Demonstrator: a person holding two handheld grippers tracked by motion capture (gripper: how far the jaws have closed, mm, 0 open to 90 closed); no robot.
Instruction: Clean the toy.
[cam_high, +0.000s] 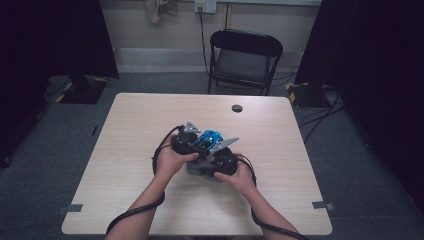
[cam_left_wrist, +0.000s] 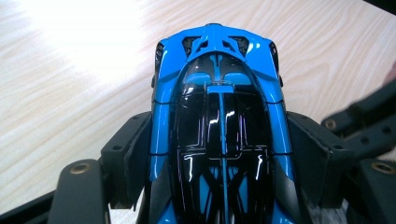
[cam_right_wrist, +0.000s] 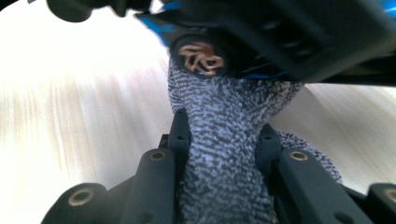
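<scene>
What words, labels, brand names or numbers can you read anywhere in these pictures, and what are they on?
None can be read.
Glossy blue and black toy car: no badge, number or lettering on its roof or body.
Grey speckled microfibre cloth: no tag or print.
Pale wooden table: no markings.
White wall socket: too small to show any text.

1. We see bare counter (cam_high: 135, 195) on every side of the hands: left, right, near and far.
2. The blue toy car (cam_high: 209, 139) and grey cloth (cam_high: 199, 169) sit mid-counter, with both grippers crowded against them.
3. A small dark hole (cam_high: 237, 108) marks the far edge; a folding chair (cam_high: 243, 60) stands beyond it.
</scene>
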